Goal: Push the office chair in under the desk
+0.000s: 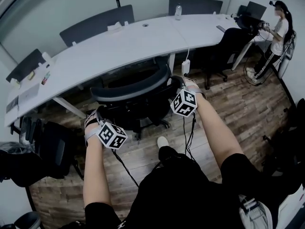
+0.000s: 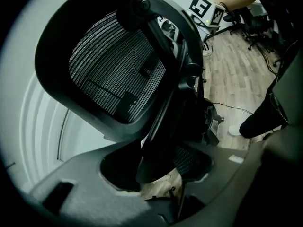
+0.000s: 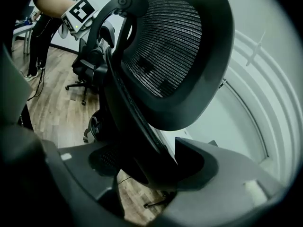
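The black mesh-backed office chair (image 1: 133, 93) stands in front of the white curved desk (image 1: 95, 51), with its backrest toward me and its seat partly under the desk edge. My left gripper (image 1: 94, 117) is at the left side of the backrest. In the left gripper view the backrest (image 2: 113, 70) fills the frame, and the left gripper (image 2: 156, 167) has the dark frame edge filling the gap between its jaws. My right gripper (image 1: 183, 82) is at the right side. In the right gripper view the right gripper (image 3: 147, 167) holds the backrest (image 3: 170, 60) frame in the same way.
Another black chair (image 1: 224, 46) stands at the desk's right end, near a standing person (image 1: 279, 32). More chairs (image 1: 95, 25) line the desk's far side. A dark chair (image 1: 57, 147) is close on my left. A white power strip (image 1: 186, 67) hangs off the desk. The floor is wood.
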